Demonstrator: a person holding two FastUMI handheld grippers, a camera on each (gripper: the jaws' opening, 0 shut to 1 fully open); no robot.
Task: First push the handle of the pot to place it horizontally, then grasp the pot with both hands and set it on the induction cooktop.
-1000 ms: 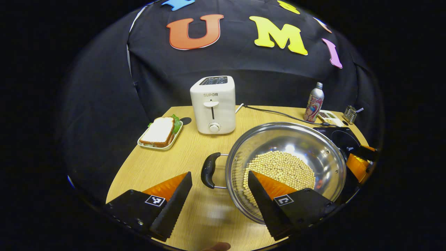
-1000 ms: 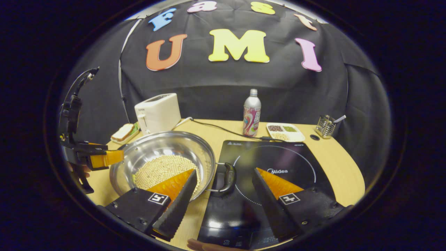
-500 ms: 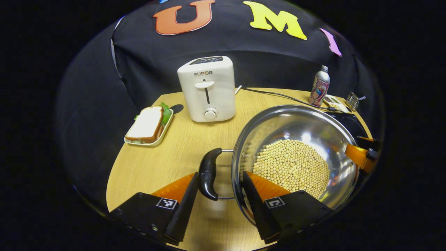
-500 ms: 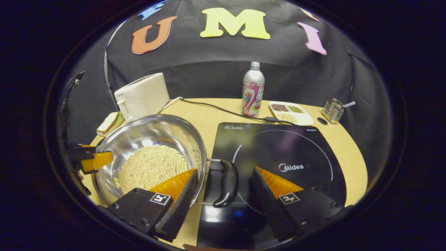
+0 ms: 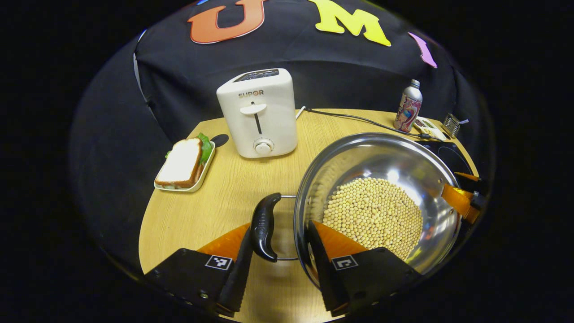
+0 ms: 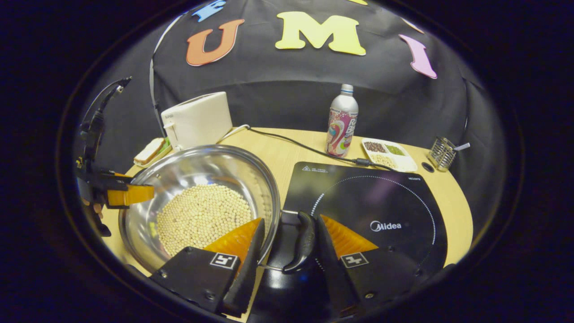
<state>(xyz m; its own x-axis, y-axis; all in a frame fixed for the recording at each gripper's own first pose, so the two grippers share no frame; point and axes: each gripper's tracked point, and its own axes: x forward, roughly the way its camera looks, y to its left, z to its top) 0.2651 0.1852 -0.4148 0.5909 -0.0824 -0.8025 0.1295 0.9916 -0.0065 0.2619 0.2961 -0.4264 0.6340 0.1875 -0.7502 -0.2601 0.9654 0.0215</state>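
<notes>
Both tongs have closed in: left tongs (image 5: pixel 278 264) and right tongs (image 6: pixel 287 258) straddle the pot (image 5: pixel 376 206) handles, apparently not fully clamped; lift follows.

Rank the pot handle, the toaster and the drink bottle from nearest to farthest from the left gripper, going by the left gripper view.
1. Pot handle: between the left gripper fingers.
2. Toaster: mid-table, straight ahead.
3. Drink bottle: far right, by the back wall.
</notes>
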